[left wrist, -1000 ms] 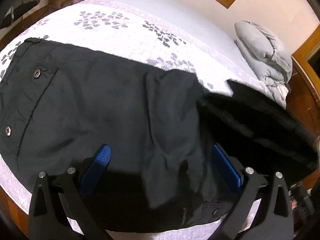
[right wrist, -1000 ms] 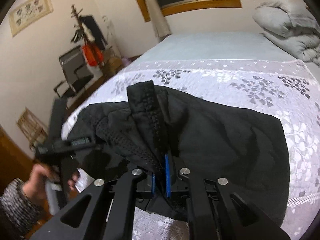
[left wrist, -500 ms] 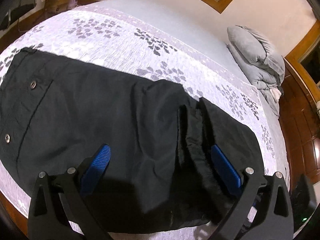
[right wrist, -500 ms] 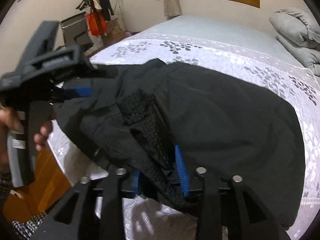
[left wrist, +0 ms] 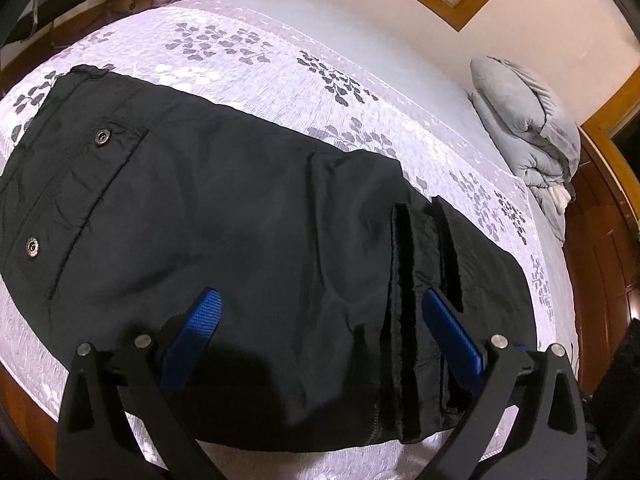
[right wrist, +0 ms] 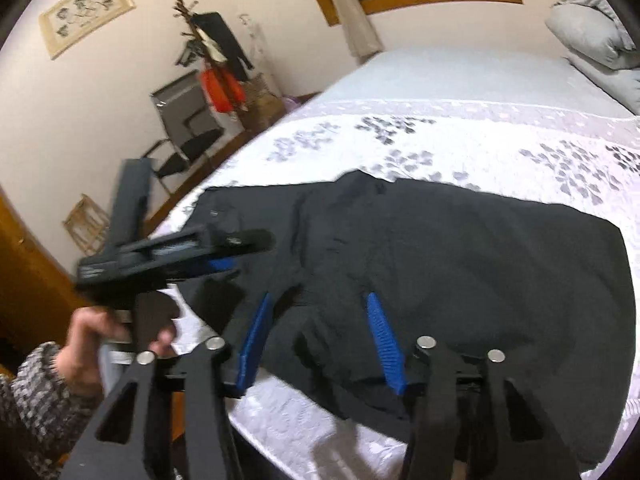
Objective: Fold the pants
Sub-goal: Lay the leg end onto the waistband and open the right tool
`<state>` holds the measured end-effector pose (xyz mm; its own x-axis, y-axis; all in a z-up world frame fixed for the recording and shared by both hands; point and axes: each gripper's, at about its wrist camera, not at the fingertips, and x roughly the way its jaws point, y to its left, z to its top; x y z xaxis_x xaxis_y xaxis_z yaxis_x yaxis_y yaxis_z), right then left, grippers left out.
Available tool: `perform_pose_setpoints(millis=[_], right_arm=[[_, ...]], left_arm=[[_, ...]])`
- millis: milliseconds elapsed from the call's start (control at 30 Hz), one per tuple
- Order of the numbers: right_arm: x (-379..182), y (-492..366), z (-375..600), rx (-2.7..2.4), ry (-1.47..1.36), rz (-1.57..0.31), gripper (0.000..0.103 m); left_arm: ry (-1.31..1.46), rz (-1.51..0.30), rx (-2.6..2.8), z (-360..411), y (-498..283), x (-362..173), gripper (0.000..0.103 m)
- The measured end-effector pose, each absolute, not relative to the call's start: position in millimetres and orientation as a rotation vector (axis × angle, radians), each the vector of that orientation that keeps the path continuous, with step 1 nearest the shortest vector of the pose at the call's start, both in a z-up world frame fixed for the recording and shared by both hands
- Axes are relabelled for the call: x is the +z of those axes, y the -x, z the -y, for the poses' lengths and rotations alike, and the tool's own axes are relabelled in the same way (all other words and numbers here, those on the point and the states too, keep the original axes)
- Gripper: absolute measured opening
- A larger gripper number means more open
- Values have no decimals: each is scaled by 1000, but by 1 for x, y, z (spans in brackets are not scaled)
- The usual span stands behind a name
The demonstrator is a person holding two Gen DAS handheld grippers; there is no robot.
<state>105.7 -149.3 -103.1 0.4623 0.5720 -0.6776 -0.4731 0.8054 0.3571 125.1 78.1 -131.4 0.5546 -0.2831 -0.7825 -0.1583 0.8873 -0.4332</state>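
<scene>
Now that my right hand-held gripper (right wrist: 320,336) is opening and letting the waistband go, the black fabric pants (left wrist: 240,240) are lying doubled along the bed's (left wrist: 280,64) near edge; my left hand-held gripper (left wrist: 320,328) is hovering open, empty, so I judge this fold done.

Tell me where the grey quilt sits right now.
In the left wrist view the folded grey quilt lies at the bed's far right end, beyond the black pants, beside the wooden frame.

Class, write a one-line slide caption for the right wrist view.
Open right gripper above black pants on the bed; left gripper alongside.
</scene>
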Motion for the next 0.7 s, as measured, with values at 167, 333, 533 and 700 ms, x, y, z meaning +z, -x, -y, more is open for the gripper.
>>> perform_pose_setpoints(millis=[167, 333, 533, 700], right_arm=[[-129, -112, 144, 599, -82, -945, 47], [-143, -113, 139, 578, -44, -961, 47], [-146, -114, 141, 584, -56, -968, 47], [-122, -115, 167, 540, -144, -922, 47]], left_arm=[[495, -993, -73, -80, -125, -133, 100], [499, -1008, -72, -78, -127, -137, 100], [492, -1020, -85, -70, -130, -139, 100], [432, -1019, -87, -64, -129, -136, 100]])
